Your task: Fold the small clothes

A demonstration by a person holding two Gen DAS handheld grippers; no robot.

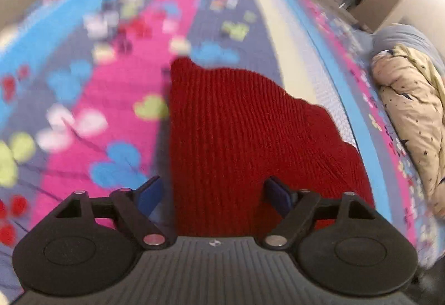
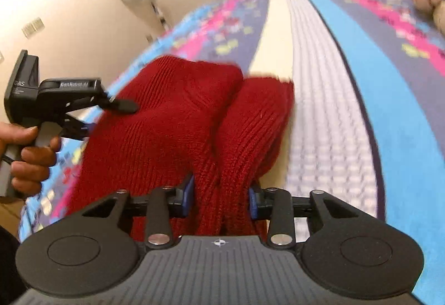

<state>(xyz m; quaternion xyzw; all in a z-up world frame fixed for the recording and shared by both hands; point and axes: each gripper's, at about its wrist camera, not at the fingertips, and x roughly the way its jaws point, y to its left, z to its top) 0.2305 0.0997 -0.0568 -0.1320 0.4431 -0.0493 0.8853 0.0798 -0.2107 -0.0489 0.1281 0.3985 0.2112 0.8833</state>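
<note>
Because a knit this thick slumps the moment it loses support, the red knitted garment [image 2: 178, 121] is being carried over the bed [image 2: 328, 116] by one gathered end, and the right tool [image 2: 221, 198] is clamped on that bunched cloth, its blue pads [image 2: 187, 195] pressed against the folds on both sides so that the doubled layers travel together. From that grip the garment runs away toward 12 o'clock in the right wrist view in two thick lobes, which suggests it is already doubled lengthwise and only needs laying down and a final fold. The left tool [image 1: 214, 193] stands wide, its pads [image 1: 278, 195] apart with the red knit passing between and beneath them without being pinched; in the right wrist view it hangs at 9 o'clock, just above the garment's left edge, probably placed there to take a free edge or press the cloth flat once it settles. In the left wrist view the garment fills the centre and spreads toward 3 o'clock across the patterned bedsheet [image 1: 111, 99] with its pink and blue bands. A rolled cream quilt [image 1: 411, 116] lies at 3 o'clock, well apart from the work, so the middle of the bed gives room. The risk I judge is the heavy knit sliding out of alignment as it is lowered, since only one end is held.
</note>
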